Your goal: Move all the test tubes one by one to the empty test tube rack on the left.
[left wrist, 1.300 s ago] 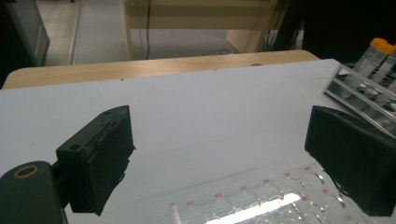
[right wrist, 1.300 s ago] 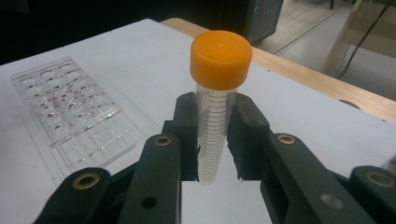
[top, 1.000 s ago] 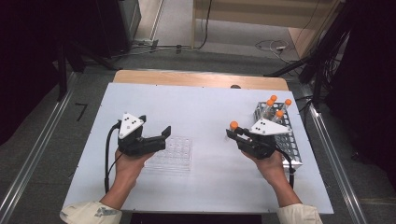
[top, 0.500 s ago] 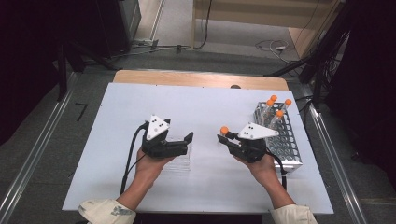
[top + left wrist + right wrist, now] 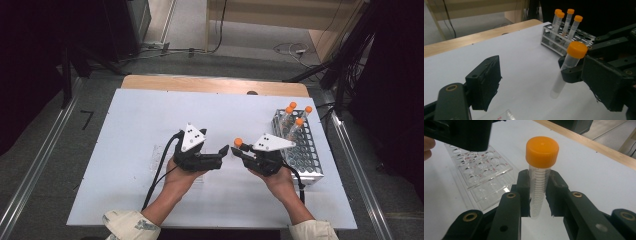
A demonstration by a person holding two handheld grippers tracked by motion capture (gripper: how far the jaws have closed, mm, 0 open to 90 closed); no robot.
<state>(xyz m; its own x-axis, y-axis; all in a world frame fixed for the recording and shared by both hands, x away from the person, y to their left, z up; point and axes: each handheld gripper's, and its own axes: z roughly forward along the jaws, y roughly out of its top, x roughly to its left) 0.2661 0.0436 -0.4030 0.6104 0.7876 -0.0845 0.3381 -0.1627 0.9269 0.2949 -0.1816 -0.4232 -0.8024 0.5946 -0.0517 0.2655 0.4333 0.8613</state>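
Observation:
My right gripper (image 5: 239, 151) is shut on a clear tube with an orange cap (image 5: 238, 142), which it holds upright just above the white table (image 5: 150, 110). In the right gripper view the graduated tube (image 5: 539, 182) stands clamped between the two pads. My left gripper (image 5: 222, 152) faces it from the left, tip to tip. In the left gripper view the tube (image 5: 566, 68) stands between my left gripper's (image 5: 545, 81) jaws, close to the right pad. These jaws have just been closing, but neither pad touches the tube.
A metal wire rack (image 5: 305, 150) at the right holds several orange-capped tubes (image 5: 295, 112) at its far end. A clear plastic rack (image 5: 481, 175) lies flat under the left hand (image 5: 175, 182). A wooden strip (image 5: 215, 85) borders the table's far edge.
The left hand has moved right, from over the clear rack to meet the right gripper. Its jaws stand a little narrower. The right hand and its tube have edged slightly left.

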